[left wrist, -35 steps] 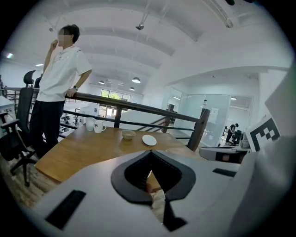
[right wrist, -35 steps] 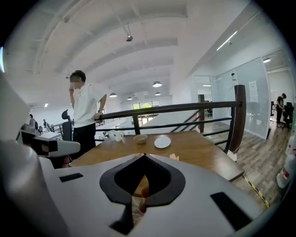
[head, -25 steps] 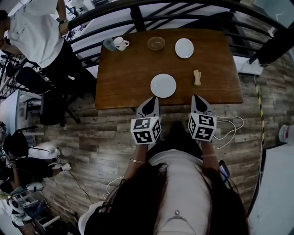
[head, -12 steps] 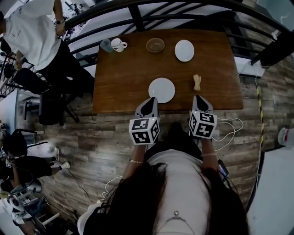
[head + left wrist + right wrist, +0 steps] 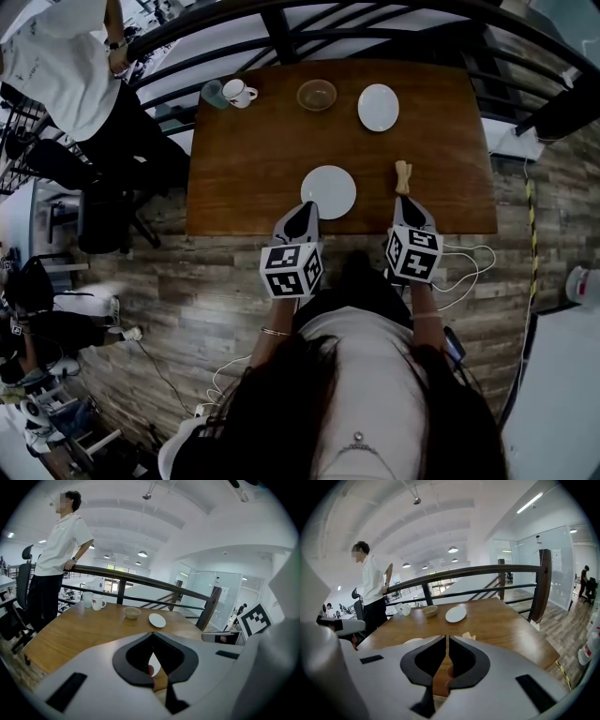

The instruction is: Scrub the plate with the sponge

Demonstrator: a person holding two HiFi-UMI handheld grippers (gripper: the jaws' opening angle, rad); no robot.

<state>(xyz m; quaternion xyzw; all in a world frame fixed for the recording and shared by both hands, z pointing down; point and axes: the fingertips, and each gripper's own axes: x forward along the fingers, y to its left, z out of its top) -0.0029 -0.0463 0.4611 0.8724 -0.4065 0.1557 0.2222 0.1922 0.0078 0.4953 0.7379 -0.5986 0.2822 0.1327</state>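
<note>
No words, numbers or brand names can be read anywhere. Black-and-white square patterns are carried on the left marker cube [image 5: 292, 270] and on the right marker cube [image 5: 413, 254]; these are coded squares, not letters or digits. A small reddish mark is seen on the white mug [image 5: 98, 602] at the far corner of the desk [image 5: 70, 634], but it is too small to be made out. A pale sheet [image 5: 557, 554] is fixed to the glass wall, and its print cannot be read.
</note>
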